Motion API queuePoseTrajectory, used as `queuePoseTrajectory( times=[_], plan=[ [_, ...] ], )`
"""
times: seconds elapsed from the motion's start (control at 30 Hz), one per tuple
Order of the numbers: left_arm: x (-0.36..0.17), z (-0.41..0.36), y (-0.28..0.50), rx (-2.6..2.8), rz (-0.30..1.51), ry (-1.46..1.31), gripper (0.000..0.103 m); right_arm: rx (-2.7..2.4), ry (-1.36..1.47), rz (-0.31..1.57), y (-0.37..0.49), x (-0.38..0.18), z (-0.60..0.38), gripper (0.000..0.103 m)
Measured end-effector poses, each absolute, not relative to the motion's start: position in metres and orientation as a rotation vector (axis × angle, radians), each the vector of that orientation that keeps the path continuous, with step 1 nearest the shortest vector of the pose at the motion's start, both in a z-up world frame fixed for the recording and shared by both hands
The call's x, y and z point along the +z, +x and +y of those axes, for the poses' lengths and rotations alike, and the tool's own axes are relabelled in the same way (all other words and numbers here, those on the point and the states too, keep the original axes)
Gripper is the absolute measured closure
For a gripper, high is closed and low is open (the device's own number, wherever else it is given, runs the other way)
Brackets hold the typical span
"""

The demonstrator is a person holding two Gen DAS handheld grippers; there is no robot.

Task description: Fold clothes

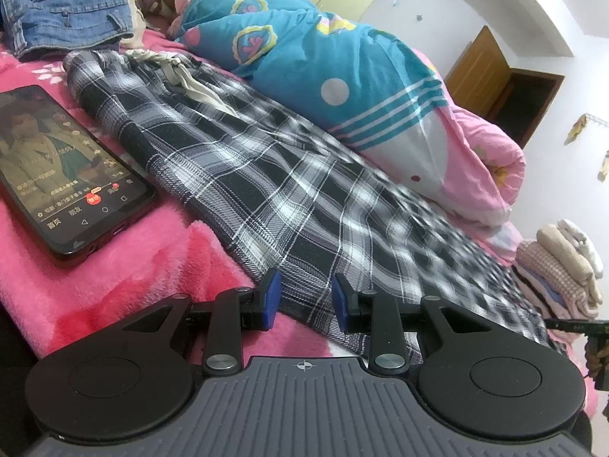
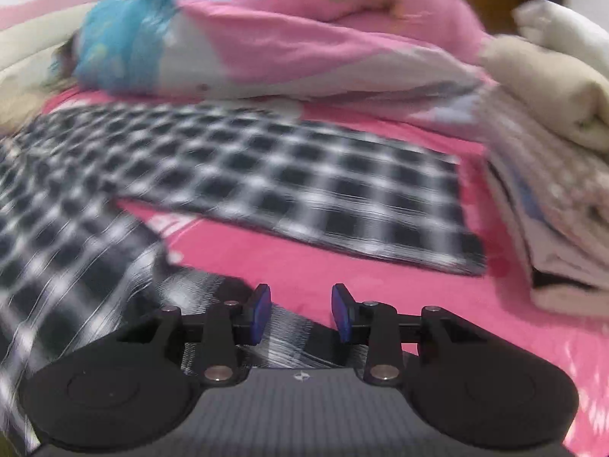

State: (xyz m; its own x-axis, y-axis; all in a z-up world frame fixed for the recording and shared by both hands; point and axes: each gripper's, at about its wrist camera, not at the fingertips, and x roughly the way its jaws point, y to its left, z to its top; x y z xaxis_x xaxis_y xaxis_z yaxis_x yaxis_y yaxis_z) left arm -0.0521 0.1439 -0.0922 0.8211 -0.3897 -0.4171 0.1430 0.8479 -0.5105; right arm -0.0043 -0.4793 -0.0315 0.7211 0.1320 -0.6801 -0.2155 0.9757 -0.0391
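the checked trousers lay stretched along the pink blanket on the bed, waistband and drawstring at the far end near the jeans, legs running toward the foot of the bed. in the right wrist view we saw the two legs parted, pink blanket showing between them, though that picture was smeared. our left gripper hung over the near edge of the trousers, jaws partly apart, cloth showing in the gap; we could not tell whether the pads touched it. our right gripper stood partly apart too, with nothing between the pads, over blanket and a strip of checked cloth. a phone with a lit screen lay on the blanket just beside the trousers. a person under a blue and pink quilt lay along the far side, touching the trousers' edge. a stack of folded clothes sat near the foot.
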Motion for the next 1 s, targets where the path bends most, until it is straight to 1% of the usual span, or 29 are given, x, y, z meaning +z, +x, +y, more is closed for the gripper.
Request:
queuePoseTrajectory(
  times=[0.13,0.17,0.23,0.27,0.3,0.33,0.37,0.5,0.63,0.87,1.0],
  plan=[
    [-0.091,0.141,-0.052,-0.288,0.540,-0.464,0.074,0.286,-0.084,0.708,-0.001,-0.031,-0.478,0.066],
    [-0.091,0.140,-0.052,-0.286,0.540,-0.460,0.074,0.303,-0.077,0.726,0.002,-0.034,-0.477,0.066],
    [-0.091,0.140,-0.053,-0.285,0.540,-0.457,0.074,0.302,-0.111,0.794,0.008,-0.045,-0.472,0.071],
    [-0.091,0.140,-0.053,-0.284,0.539,-0.456,0.074,0.300,-0.122,0.796,0.007,-0.047,-0.469,0.071],
    [-0.091,0.140,-0.052,-0.284,0.538,-0.455,0.074,0.298,-0.132,0.794,0.005,-0.049,-0.467,0.076],
    [-0.091,0.140,-0.052,-0.284,0.538,-0.453,0.074,0.296,-0.142,0.791,0.004,-0.050,-0.464,0.097],
    [-0.091,0.140,-0.053,-0.284,0.537,-0.452,0.074,0.291,-0.166,0.781,0.000,-0.049,-0.461,0.103],
    [-0.091,0.139,-0.053,-0.284,0.536,-0.450,0.074,0.265,-0.253,0.703,-0.019,-0.041,-0.448,0.103],
    [-0.091,0.139,-0.053,-0.283,0.536,-0.449,0.074,0.190,-0.269,0.625,-0.021,-0.036,-0.448,0.103],
    [-0.092,0.137,-0.053,-0.278,0.533,-0.437,0.074,0.109,-0.307,0.626,-0.008,-0.056,-0.444,0.103],
    [-0.091,0.137,-0.053,-0.278,0.533,-0.437,0.074,0.041,-0.435,0.623,-0.006,-0.080,-0.430,0.103]
  ],
)
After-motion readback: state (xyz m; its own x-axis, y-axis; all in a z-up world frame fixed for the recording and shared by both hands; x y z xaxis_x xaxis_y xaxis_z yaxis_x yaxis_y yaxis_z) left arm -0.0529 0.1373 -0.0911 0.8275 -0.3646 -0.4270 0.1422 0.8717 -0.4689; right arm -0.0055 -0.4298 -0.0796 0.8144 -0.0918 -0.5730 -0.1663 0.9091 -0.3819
